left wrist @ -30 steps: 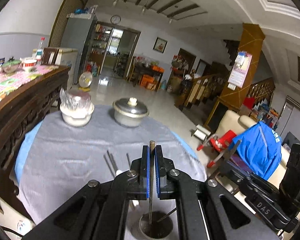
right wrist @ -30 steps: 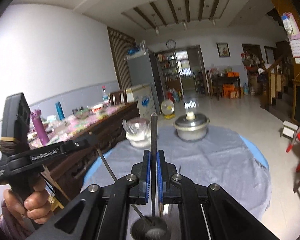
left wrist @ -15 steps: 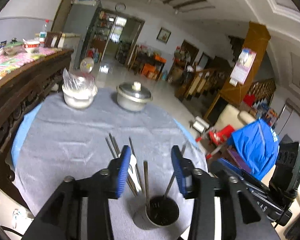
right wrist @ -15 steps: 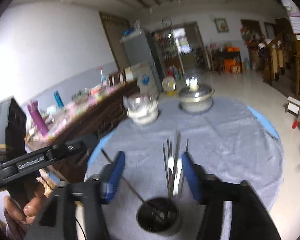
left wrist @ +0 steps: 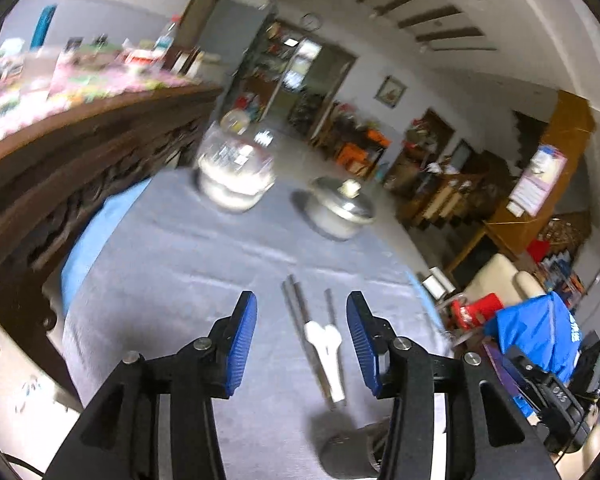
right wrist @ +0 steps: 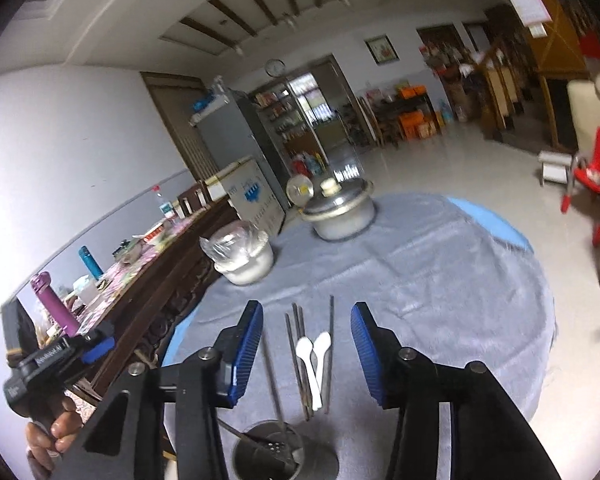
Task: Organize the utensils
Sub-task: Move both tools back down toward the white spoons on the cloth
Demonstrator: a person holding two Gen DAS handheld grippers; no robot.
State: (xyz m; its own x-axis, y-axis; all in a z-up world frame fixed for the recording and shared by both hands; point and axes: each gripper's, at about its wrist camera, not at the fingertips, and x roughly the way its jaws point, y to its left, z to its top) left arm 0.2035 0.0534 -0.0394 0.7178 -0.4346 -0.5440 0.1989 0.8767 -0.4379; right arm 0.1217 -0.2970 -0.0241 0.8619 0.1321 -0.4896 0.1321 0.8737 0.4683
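Several metal chopsticks (right wrist: pixel 296 344) and two white spoons (right wrist: pixel 314 350) lie side by side on the grey tablecloth (right wrist: pixel 440 300). Just nearer to me stands a steel cup (right wrist: pixel 268 456) with chopsticks leaning in it. My right gripper (right wrist: pixel 306 354) hovers above the spoons, its jaws closing with nothing pinched between the pads. In the left wrist view the spoons (left wrist: pixel 324 340) and chopsticks (left wrist: pixel 296 304) show through my left gripper (left wrist: pixel 302 342), whose jaws are opening and hold nothing. The cup (left wrist: pixel 348 454) sits low, partly hidden by a finger.
A lidded metal pot (right wrist: pixel 340 212) and a plastic-covered white bowl (right wrist: pixel 244 256) stand at the far side of the round table. A dark carved sideboard (right wrist: pixel 160 280) runs along the left. The table's right edge drops to the tiled floor (right wrist: pixel 480 172).
Both grippers were shut on upright chopsticks over the cup. They opened and the chopsticks now stand in the cup. Both grippers have sunk and rolled, bringing the utensils on the cloth between their fingers.
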